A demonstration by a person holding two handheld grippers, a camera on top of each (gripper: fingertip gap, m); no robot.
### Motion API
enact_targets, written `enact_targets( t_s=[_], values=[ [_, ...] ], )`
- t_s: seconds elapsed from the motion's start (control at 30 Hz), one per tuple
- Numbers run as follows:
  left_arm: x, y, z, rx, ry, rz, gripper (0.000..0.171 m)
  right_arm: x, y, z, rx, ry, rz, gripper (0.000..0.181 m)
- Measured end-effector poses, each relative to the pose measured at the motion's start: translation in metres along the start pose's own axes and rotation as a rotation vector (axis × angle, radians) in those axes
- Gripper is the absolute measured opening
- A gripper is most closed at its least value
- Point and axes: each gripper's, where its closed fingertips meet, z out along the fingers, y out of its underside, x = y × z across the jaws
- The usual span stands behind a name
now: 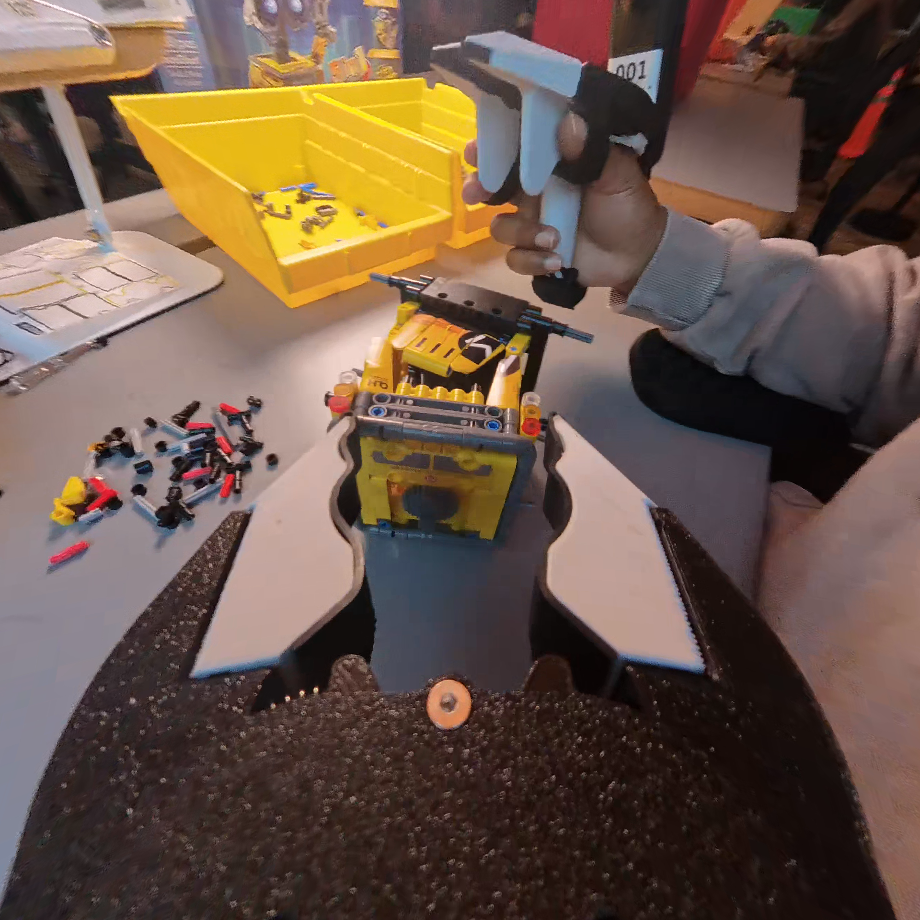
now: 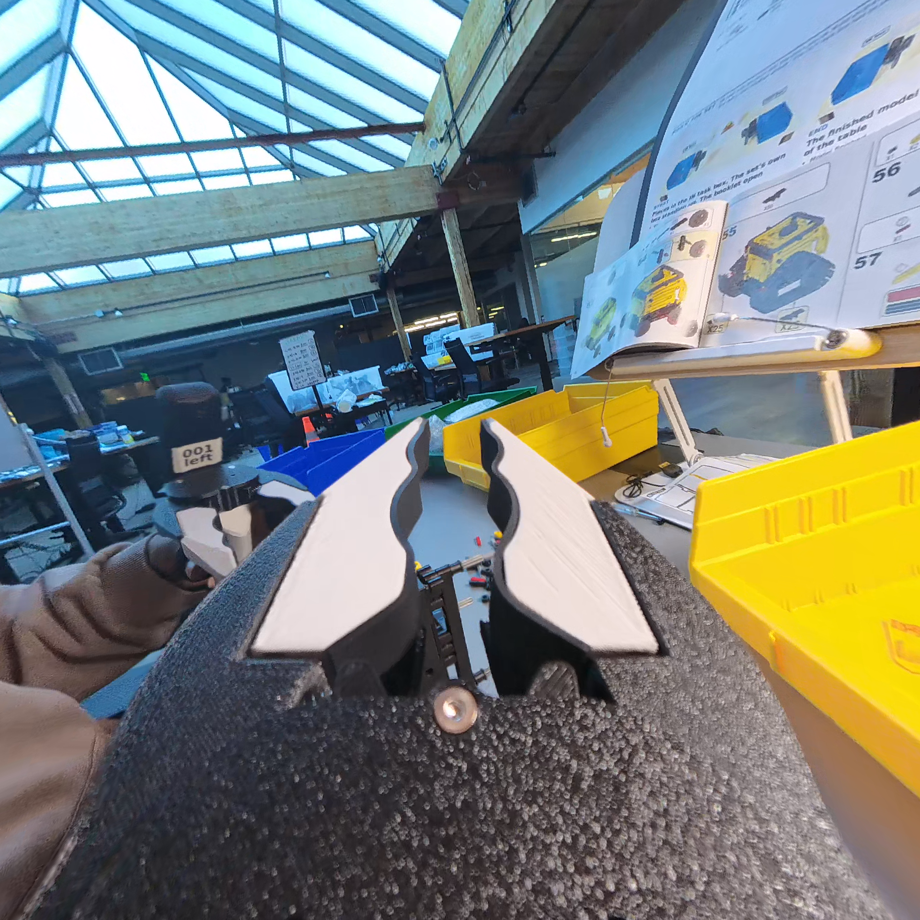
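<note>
Here, on the grey desk (image 1: 239, 348), a scatter of small black, red and grey loose pieces (image 1: 184, 460) lies at the left, with a booklet stand base (image 1: 99, 284) farther back. A yellow bin (image 1: 279, 169) holding a few small parts sits at the far left-centre. In the middle, your left gripper (image 1: 443, 463) has its fingers (image 1: 308, 503) closed on the near end of a yellow and black brick-built vehicle model (image 1: 448, 398), one finger pressed to each side. Above the model's far end, your right hand holds the right gripper (image 1: 513, 114) by its handle. In the right wrist view, the right gripper (image 2: 454, 438) points upward, its fingers parted with nothing between them, and an open instruction booklet (image 2: 647, 284) rests on a stand at the right.
</note>
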Motion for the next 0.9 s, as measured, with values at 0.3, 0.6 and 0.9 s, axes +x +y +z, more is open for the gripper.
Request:
enact_targets(
  t_s=[0.3, 0.6, 0.9],
  values=[
    [0.012, -0.008, 0.033, 0.087, -0.053, 0.163, 0.016, 0.002, 0.026, -0.002, -0.124, 0.020, -0.094, 0.018],
    [0.014, -0.040, 0.048, 0.174, 0.079, -0.099, 0.033, -0.020, -0.016, -0.042, -0.100, 0.185, -0.216, 0.018],
    [0.048, -0.007, -0.034, 0.243, -0.190, -0.106, 0.081, -0.114, 0.011, -0.172, -0.179, 0.632, -0.386, 0.045]
  ],
)
